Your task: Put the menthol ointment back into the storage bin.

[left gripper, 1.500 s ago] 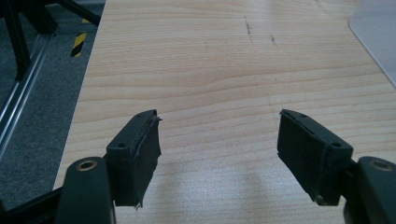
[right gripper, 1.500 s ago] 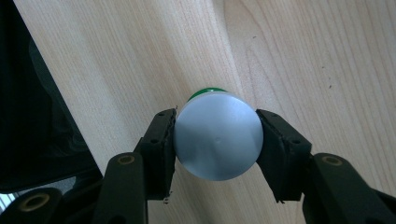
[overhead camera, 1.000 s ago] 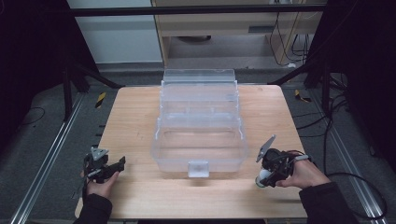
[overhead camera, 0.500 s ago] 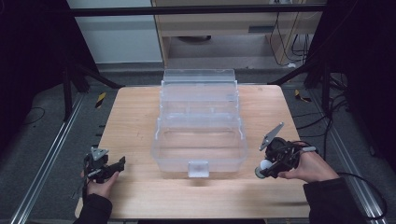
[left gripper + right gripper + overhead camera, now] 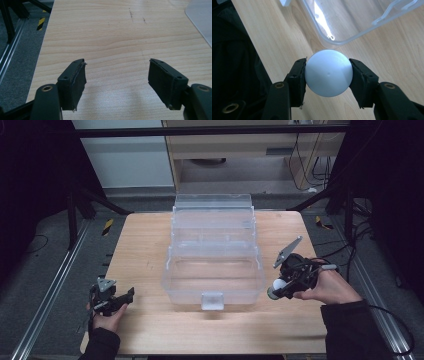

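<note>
My right gripper [image 5: 327, 76] has its fingers clamped on a white ball [image 5: 328, 72] beside the clear plastic bin [image 5: 215, 270]; my left gripper [image 5: 117, 82] rests on the counter [image 5: 150, 250], fingers apart.

clear box [image 5: 362, 17] cut off, top edge

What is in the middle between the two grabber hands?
The clear plastic box sits between the left gripper and the right gripper, which holds a white ball. The high view shows it.
</note>
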`<state>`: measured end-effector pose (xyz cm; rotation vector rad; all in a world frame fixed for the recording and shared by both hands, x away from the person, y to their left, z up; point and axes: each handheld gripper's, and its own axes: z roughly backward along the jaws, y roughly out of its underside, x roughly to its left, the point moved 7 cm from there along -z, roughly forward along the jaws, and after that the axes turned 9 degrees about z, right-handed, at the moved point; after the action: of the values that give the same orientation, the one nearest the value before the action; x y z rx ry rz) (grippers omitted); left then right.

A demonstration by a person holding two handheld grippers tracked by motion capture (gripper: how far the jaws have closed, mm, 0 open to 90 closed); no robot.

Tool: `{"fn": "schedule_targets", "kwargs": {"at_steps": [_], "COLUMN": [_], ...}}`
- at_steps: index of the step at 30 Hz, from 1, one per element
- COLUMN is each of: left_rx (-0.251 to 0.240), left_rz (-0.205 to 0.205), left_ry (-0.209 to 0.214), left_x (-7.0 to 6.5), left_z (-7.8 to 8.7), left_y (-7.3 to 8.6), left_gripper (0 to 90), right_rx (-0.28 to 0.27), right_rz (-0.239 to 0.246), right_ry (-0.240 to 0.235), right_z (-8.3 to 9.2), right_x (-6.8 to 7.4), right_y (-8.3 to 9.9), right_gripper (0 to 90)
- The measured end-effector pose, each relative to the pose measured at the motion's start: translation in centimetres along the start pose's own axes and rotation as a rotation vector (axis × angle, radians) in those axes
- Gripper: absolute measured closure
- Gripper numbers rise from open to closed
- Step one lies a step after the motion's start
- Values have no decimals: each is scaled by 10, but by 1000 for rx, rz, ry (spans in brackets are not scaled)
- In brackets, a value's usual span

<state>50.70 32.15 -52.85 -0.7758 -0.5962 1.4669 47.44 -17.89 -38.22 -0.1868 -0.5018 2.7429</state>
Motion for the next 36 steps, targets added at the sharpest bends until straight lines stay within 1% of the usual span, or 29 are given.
{"fn": "schedule_targets", "kwargs": {"at_steps": [1,7,12,14,17,20,26,30,36], "left_rx": [0,-3,-3,-3,-3,-4,-4,-5,-6], "left_rz": [-1,1,1,1,1,1,0,0,4], "left_ry": [0,1,2,2,3,4,4,4,4], "left_x": [0,0,0,0,0,0,1,1,0], "left_z": [0,0,0,0,0,0,0,0,0], "left_y": [0,0,-1,-1,-1,-1,-1,-1,-1], "left_gripper": [299,300,302,302,302,302,303,303,303], "right_rx": [-2,-13,-21,-28,-54,-59,-49,-52,-36], "right_rz": [-3,18,16,17,17,13,9,19,23], "right_ry": [1,-2,-4,3,18,22,21,25,21], "right_z": [1,1,1,0,-3,-9,-24,-36,-52], "right_x": [-1,-5,-9,-13,-19,-24,-31,-34,-38], "right_y": [-3,-17,-28,-32,-39,-44,-52,-57,-59], "right_gripper": [503,504,504,504,503,504,503,504,504]}}
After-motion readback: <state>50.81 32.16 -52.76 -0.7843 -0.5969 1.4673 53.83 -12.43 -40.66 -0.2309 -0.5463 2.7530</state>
